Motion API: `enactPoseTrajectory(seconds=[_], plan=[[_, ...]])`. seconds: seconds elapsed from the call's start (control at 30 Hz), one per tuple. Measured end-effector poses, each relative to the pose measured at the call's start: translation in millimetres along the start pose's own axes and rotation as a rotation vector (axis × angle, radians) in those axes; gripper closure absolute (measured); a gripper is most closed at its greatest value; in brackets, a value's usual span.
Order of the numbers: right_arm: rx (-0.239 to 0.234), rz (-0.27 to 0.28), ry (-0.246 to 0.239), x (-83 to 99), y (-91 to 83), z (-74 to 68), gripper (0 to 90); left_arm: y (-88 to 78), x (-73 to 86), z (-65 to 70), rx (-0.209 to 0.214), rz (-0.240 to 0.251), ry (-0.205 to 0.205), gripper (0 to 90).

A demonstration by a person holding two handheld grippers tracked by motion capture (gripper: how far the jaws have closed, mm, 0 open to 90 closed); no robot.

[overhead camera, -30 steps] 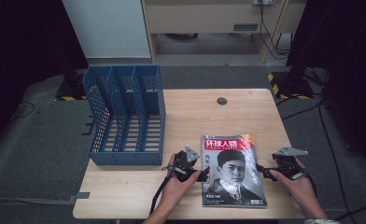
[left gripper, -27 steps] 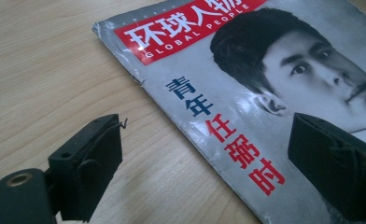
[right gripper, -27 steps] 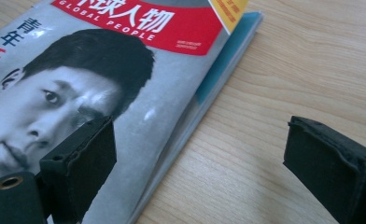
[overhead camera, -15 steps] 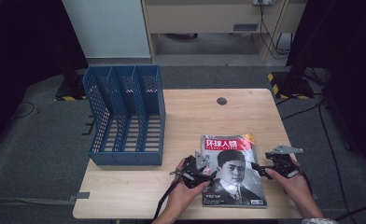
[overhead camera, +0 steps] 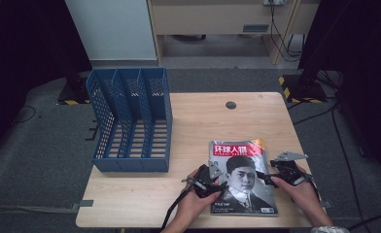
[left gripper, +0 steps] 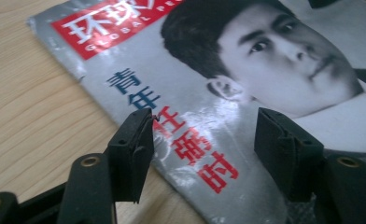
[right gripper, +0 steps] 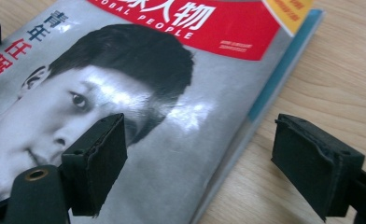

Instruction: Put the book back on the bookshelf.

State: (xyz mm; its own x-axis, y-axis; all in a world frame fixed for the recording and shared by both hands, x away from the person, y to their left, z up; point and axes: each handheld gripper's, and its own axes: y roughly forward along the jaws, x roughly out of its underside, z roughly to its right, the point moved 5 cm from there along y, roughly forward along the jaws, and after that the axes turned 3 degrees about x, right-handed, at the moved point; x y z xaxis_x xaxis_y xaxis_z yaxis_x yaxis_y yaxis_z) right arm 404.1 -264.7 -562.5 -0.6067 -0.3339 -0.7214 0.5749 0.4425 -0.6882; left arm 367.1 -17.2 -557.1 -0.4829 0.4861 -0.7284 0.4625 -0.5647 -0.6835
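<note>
A magazine with a red title band and a portrait cover lies flat on the wooden table, near its front edge. My left gripper is at the magazine's left edge. In the left gripper view the magazine cover lies between and beyond the jaws. The left gripper has just been closing, and its pads are apart from the cover. My right gripper is at the magazine's right edge. That edge of the magazine runs between the right gripper jaws, which have closed slightly and stand open.
A blue mesh file rack with three slots stands on the table's left side. A dark round hole sits near the table's far edge. Bare wood lies between the rack and the magazine. Cables trail from both grippers toward the front edge.
My left gripper has moved right, from beside the magazine onto its left edge. The right hand has barely moved. The magazine lies where it was.
</note>
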Motion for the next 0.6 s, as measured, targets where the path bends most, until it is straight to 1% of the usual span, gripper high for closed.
enactPoseTrajectory(seconds=[0.03, 0.07, 0.1, 0.13, 0.17, 0.2, 0.27, 0.33, 0.37, 0.43, 0.47, 0.6], plan=[[0.000, -0.001, -0.002, -0.1, 1.0, -1.4, 18.2, -0.3, 0.2, -0.9, -0.006, 0.002, -0.010, 34.4], [-0.004, -0.009, -0.006, 0.4, 1.7, -2.5, 18.1, -0.2, 1.4, -2.6, -0.013, -0.006, -0.012, 31.9], [-0.007, -0.015, -0.005, 0.7, 2.3, -3.2, 18.2, 1.7, 3.9, -3.9, -0.011, -0.019, -0.017, 32.0], [-0.007, -0.016, -0.012, 1.3, 3.4, -3.2, 18.4, 2.6, 5.2, -4.8, -0.006, -0.021, -0.025, 31.7], [-0.013, -0.022, -0.008, 1.7, 3.5, -4.0, 18.5, 3.3, 5.9, -6.2, 0.006, -0.016, -0.046, 30.9], [-0.015, -0.023, -0.011, 1.8, 4.1, -4.3, 18.4, 3.6, 6.0, -7.5, 0.017, -0.014, -0.058, 30.7], [-0.017, -0.017, -0.014, 1.4, 4.8, -5.4, 18.4, 4.1, 5.6, -8.2, 0.025, -0.016, -0.045, 30.8], [-0.017, -0.016, -0.023, 1.2, 5.1, -5.6, 18.8, 4.1, 5.9, -8.0, 0.022, -0.013, -0.041, 30.8], [-0.017, -0.016, -0.017, 1.1, 4.6, -6.3, 20.0, 4.4, 5.9, -7.8, 0.021, -0.009, -0.039, 30.9], [-0.017, 0.005, -0.005, -0.9, 2.5, -6.7, 22.6, 4.5, 6.4, -7.8, 0.020, -0.002, -0.040, 30.8], [-0.017, 0.013, 0.000, -1.9, 0.9, -7.2, 24.6, 4.3, 6.8, -8.1, 0.022, 0.000, -0.038, 30.7], [-0.008, 0.055, -0.018, -5.2, -7.2, -8.1, 35.5, 4.5, 7.5, -7.9, 0.022, 0.010, -0.037, 30.7]])
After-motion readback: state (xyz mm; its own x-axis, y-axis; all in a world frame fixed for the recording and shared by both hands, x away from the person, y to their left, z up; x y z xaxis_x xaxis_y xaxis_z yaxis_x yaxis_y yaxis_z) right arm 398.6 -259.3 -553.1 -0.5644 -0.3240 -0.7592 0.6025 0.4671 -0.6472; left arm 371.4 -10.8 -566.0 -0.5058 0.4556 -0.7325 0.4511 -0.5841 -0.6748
